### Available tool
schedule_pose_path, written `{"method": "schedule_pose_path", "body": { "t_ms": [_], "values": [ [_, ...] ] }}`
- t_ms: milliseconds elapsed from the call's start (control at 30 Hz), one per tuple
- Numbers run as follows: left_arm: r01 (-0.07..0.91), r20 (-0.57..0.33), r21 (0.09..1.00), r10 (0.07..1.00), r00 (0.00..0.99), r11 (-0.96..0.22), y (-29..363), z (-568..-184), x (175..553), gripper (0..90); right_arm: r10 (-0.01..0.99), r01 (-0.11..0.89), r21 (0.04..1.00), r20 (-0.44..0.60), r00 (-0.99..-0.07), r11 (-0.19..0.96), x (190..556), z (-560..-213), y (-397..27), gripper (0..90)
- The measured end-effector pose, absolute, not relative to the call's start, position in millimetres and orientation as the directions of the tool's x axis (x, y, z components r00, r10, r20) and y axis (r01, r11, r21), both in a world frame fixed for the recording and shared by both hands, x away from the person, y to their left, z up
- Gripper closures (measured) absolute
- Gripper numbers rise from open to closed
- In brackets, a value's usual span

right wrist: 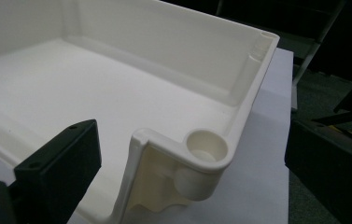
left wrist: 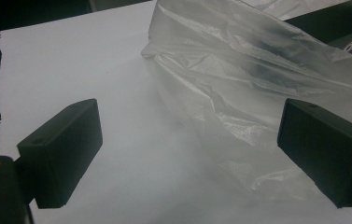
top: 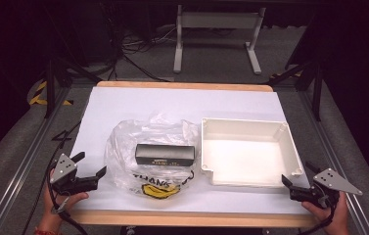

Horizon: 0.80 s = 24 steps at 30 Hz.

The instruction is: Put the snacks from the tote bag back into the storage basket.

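Both tools, left tool (top: 90, 168) and right tool (top: 295, 186), gape empty; black box (top: 165, 154) sits on bag (top: 123, 147), tray (top: 250, 125) unfilled.

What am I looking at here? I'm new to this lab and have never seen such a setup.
A person sits at a white-covered table, holding a two-jaw tool in each hand: the left gripper and the right gripper. The high view looks down from above. The other two pictures come from cameras riding on each gripper, looking along its black jaws. On the table lie a clear plastic bag with a black box in or on it, and an empty white tray. Both grippers are open and hold nothing.
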<state>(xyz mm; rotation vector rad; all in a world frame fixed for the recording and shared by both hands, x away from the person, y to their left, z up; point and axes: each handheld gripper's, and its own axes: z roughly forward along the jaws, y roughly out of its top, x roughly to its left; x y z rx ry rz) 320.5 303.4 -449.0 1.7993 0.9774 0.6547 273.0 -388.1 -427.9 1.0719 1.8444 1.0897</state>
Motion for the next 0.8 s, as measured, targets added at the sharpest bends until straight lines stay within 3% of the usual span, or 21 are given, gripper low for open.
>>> {"method": "schedule_pose_path", "body": {
  "t_ms": [800],
  "values": [
    [0.33,0.024,0.913,0.839,0.544,-0.24,301,-449,320,9.8,0.91,0.241,0.922,-0.206,-0.359,0.304,264,-408,-385,4.2]
  ]
}}
